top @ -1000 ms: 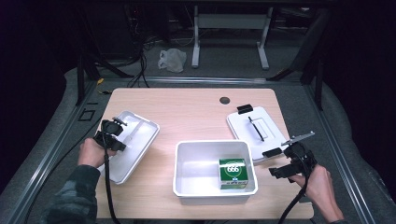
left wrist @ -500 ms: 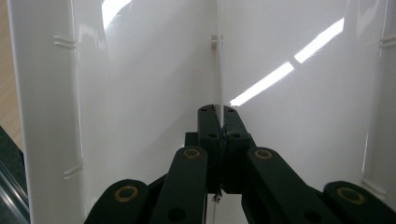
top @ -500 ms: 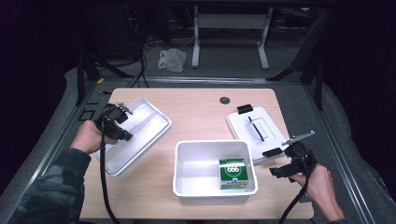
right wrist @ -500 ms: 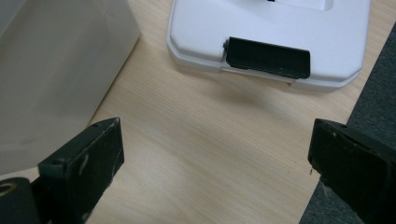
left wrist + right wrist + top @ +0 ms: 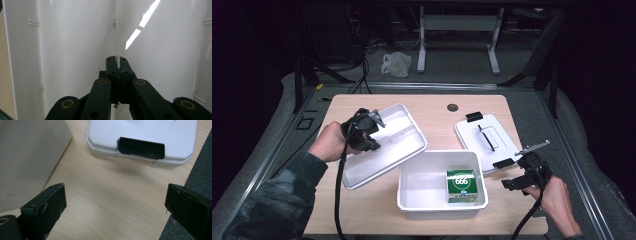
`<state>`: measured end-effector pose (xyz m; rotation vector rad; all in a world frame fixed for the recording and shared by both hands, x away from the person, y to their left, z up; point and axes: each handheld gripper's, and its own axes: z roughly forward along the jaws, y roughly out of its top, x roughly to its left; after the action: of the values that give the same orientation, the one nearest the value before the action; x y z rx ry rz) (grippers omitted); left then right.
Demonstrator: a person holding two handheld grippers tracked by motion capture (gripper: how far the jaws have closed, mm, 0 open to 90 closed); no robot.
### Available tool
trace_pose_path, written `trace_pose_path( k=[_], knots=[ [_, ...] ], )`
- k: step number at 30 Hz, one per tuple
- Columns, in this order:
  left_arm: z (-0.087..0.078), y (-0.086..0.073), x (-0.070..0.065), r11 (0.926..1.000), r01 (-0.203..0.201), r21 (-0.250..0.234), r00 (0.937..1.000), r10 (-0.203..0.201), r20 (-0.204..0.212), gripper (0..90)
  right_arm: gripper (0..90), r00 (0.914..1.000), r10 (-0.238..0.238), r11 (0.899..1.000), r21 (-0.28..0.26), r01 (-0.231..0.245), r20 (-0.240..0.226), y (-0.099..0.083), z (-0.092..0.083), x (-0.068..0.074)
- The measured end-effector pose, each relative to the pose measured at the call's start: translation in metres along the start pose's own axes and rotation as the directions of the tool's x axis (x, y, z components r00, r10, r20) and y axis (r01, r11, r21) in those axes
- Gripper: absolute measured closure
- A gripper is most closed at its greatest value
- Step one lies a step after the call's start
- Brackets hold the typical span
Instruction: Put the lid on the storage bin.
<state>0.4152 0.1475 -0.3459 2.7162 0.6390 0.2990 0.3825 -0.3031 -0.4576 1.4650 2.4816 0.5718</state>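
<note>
Tray (image 5: pixel 387 150) pinched by its divider in the left gripper (image 5: pixel 371 131), tilted.
It could get dropped onto the bin (image 5: pixel 439 205) if that thin grip slips; right gripper (image 5: pixel 517 172) is held wide.

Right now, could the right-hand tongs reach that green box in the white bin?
Probably yes: the right tongs stand open and empty beside the open-topped white plastic bin, and nothing covers the green cardboard box at its near-right corner.

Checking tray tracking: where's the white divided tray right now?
High view, left side: the tray is tilted off the table, pinched by the left gripper, just left of the white bin.
</note>
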Motion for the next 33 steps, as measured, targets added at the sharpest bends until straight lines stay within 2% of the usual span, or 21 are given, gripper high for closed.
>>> trace_pose_path(
  k=[3,7,9,11,14,18,20,24,29,33],
  knots=[
    [0.003,0.016,-0.012,0.9983,-0.057,0.008,0.9983,0.057,0.015,89.0,3.3,1.0000,0.003,1.000,0.000,-0.003,0.001,-0.001,-0.001,0.000],
    [0.010,0.034,-0.027,0.9923,-0.123,0.018,0.9919,0.122,0.036,89.0,3.3,1.0000,0.002,1.000,0.006,-0.002,0.007,0.000,0.000,-0.001],
    [0.015,0.043,-0.034,0.9863,-0.162,0.032,0.9861,0.161,0.044,89.0,3.3,1.0000,0.005,1.000,0.012,-0.005,0.005,-0.001,0.001,-0.002],
    [0.020,0.050,-0.040,0.9773,-0.208,0.039,0.9770,0.206,0.056,89.0,3.3,1.0000,0.007,1.000,0.015,-0.007,0.006,-0.001,0.002,-0.002],
    [0.028,0.062,-0.051,0.9684,-0.244,0.053,0.9682,0.240,0.072,89.0,3.3,1.0000,0.005,1.000,0.020,-0.005,0.006,-0.002,0.002,-0.001],
    [0.039,0.077,-0.066,0.9516,-0.301,0.061,0.9510,0.295,0.092,89.0,3.3,1.0000,0.000,1.000,0.021,0.000,0.009,-0.001,0.002,0.000],
    [0.042,0.083,-0.072,0.9463,-0.319,0.056,0.9443,0.312,0.106,89.0,3.3,1.0000,-0.002,1.000,0.021,0.002,0.008,-0.001,0.002,0.001],
    [0.054,0.095,-0.086,0.9277,-0.367,0.067,0.9260,0.358,0.120,89.0,3.3,1.0000,0.000,1.000,0.024,0.000,0.009,-0.002,0.002,0.000],
    [0.066,0.104,-0.097,0.9182,-0.392,0.061,0.9136,0.380,0.144,89.0,3.4,1.0000,-0.006,0.999,0.034,0.006,0.006,-0.002,0.004,0.000],
    [0.074,0.108,-0.101,0.9164,-0.395,0.067,0.9116,0.381,0.154,89.0,3.4,1.0000,-0.009,0.999,0.038,0.009,0.001,-0.002,0.005,0.001]
  ],
)
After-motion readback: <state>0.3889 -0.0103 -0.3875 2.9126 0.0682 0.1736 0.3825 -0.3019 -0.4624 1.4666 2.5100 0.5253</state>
